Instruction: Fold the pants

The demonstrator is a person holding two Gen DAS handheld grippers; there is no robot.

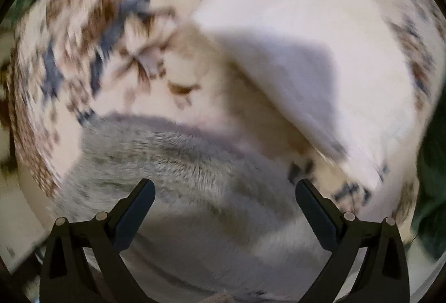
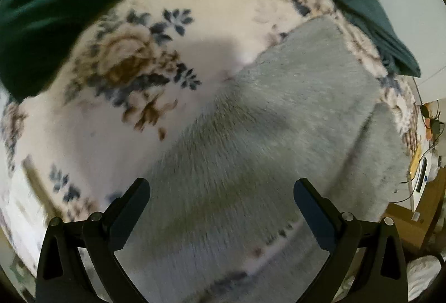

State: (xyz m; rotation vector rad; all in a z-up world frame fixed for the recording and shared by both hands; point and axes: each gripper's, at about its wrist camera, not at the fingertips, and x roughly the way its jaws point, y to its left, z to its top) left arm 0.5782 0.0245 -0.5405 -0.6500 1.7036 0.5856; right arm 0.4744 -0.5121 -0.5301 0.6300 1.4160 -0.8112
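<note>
- Jaws on my left gripper and right gripper spread wide, empty.
- Both hover over grey fleece pants lying on my floral blanket.

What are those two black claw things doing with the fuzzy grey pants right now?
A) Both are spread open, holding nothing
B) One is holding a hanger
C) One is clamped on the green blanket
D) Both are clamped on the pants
A. The left gripper and the right gripper each show their two fingers set wide apart above the grey pants, with nothing pinched between them.
</note>
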